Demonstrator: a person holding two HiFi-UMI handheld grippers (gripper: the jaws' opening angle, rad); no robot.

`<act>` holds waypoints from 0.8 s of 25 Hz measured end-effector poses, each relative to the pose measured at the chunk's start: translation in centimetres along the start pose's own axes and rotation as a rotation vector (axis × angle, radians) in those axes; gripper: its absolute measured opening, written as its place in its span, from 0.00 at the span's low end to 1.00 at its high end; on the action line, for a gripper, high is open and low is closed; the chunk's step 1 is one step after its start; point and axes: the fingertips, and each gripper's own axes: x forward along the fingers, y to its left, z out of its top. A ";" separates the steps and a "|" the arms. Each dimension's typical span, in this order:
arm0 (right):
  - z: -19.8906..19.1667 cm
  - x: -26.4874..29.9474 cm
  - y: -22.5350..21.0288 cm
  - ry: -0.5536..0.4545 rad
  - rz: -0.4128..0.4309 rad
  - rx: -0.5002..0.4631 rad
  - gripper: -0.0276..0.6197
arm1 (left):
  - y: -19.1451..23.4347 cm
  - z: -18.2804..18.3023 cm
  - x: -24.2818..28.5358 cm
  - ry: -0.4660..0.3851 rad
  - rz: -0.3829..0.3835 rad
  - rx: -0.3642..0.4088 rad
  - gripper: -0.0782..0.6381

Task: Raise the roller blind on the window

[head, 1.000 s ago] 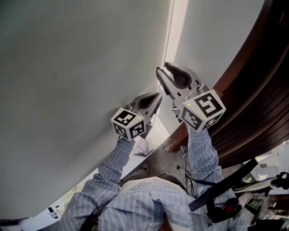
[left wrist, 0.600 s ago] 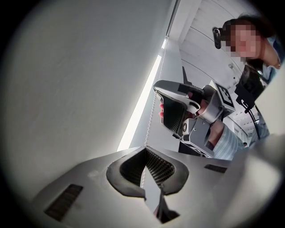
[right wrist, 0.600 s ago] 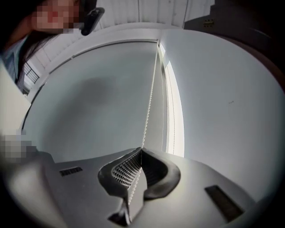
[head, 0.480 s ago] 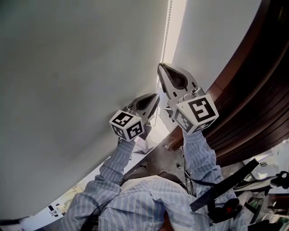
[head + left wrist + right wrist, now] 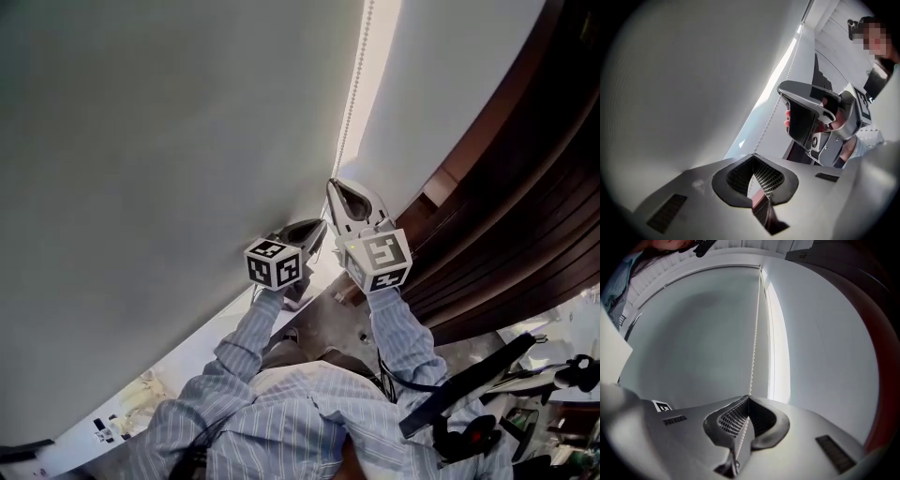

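Observation:
The grey roller blind (image 5: 169,169) fills the left of the head view. Its white bead chain (image 5: 354,84) hangs along the blind's right edge, beside a bright strip of window. My right gripper (image 5: 330,185) is the upper one and is shut on the chain. In the right gripper view the chain (image 5: 754,333) runs straight up from the closed tips (image 5: 749,397). My left gripper (image 5: 322,225) sits just below and left of it. It is also shut on the chain (image 5: 774,110), which enters its tips (image 5: 753,155).
A white wall (image 5: 450,75) stands right of the window strip, and dark brown wood panelling (image 5: 516,206) curves down the right side. The person's striped sleeves (image 5: 403,328) reach up from below. A black strap and headset (image 5: 469,427) lie at the lower right.
Both grippers have come down along the chain. The right gripper's jaws, open around the chain a second ago, are now closed on it.

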 end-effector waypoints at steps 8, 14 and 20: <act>-8.9 -1.1 -0.5 0.129 -0.027 0.033 0.05 | 1.3 -7.8 1.3 0.179 -0.004 -0.006 0.12; -9.8 -1.7 -2.3 0.142 -0.046 0.085 0.05 | -3.8 -1.6 -2.2 0.049 -0.037 0.362 0.12; -10.2 -1.7 -1.7 0.129 -0.020 0.110 0.05 | -8.9 13.4 -3.2 -0.182 -0.051 0.459 0.12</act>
